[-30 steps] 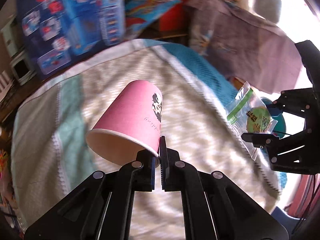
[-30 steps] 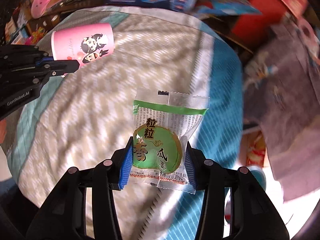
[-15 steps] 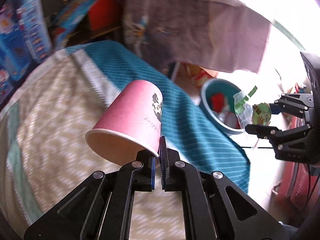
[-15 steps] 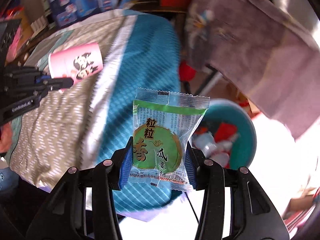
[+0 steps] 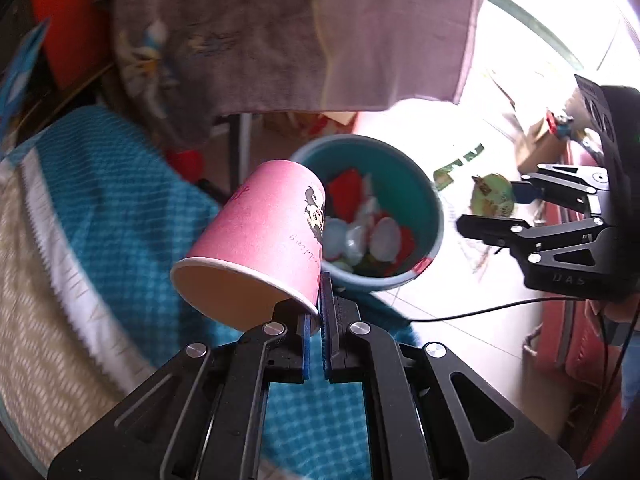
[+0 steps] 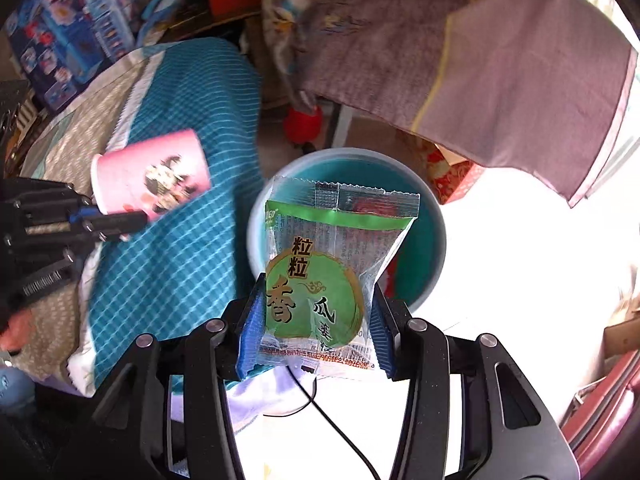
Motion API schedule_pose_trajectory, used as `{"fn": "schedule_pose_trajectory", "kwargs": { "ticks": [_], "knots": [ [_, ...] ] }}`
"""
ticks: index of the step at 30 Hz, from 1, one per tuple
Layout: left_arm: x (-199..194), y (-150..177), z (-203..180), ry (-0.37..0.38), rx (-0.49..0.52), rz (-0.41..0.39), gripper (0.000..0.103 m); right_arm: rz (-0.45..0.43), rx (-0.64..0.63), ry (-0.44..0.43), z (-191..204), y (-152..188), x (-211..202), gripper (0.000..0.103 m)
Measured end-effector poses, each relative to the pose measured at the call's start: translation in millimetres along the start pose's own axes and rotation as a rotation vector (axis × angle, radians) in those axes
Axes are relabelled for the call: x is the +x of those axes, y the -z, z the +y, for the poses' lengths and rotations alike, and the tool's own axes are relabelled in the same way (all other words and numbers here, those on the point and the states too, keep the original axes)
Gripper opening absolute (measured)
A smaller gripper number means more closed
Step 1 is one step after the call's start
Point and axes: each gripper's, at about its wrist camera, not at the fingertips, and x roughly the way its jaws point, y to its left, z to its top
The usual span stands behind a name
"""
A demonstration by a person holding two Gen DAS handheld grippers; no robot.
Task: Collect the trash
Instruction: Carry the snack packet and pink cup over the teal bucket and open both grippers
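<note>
Bin now fills both views; a second ago only the bed showed, so both loads have swung over toward the drop. Left gripper, jaws pressed on the rim of the pink cup, holds it at the bin's 9 o'clock. Right gripper pinches the green snack packet over the bin's mouth. Only the left view shows trash already inside.

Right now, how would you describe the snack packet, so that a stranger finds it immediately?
Find the round teal bin on the floor beside the blue checked bedspread. In front of it the right gripper holds the snack packet upright. Unlike the pink paper cup, it is flat clear plastic with a green disc and black Chinese characters.
</note>
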Motion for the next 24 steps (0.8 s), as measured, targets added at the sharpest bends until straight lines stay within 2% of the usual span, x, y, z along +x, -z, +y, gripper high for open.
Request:
{"fn": "schedule_pose_trajectory", "kwargs": {
  "ticks": [6, 7, 9, 10, 11, 13, 17, 21, 24],
  "knots": [
    [44, -35, -21, 0.071, 0.034, 0.037, 0.006, 0.022, 0.018, 0.01, -25, -15, 24, 0.048],
    [50, -39, -22, 0.067, 0.033, 0.045, 0.011, 0.022, 0.021, 0.012, -28, -17, 27, 0.052],
    [54, -44, -21, 0.03, 0.032, 0.051, 0.035, 0.027, 0.033, 0.01, -35, -21, 31, 0.059],
    [53, -44, -21, 0.0, 0.036, 0.04, 0.057, 0.024, 0.034, 0.011, -38, -21, 31, 0.06],
    [50, -43, -20, -0.032, 0.037, 0.019, 0.07, 0.022, 0.034, 0.011, -40, -22, 30, 0.061],
    [41, -40, -17, -0.06, 0.035, -0.011, 0.08, 0.022, 0.029, 0.001, -40, -23, 29, 0.07],
    [24, -31, -8, -0.1, -0.003, -0.038, 0.09, 0.014, -0.002, -0.006, -29, -21, 24, 0.074],
    [9, -19, 2, -0.129, -0.04, -0.041, 0.094, 0.018, -0.015, -0.028, -14, -15, 17, 0.083],
    [-3, -9, 10, -0.147, -0.068, -0.047, 0.099, 0.02, -0.018, -0.046, -5, -11, 11, 0.085]
  ]
}}
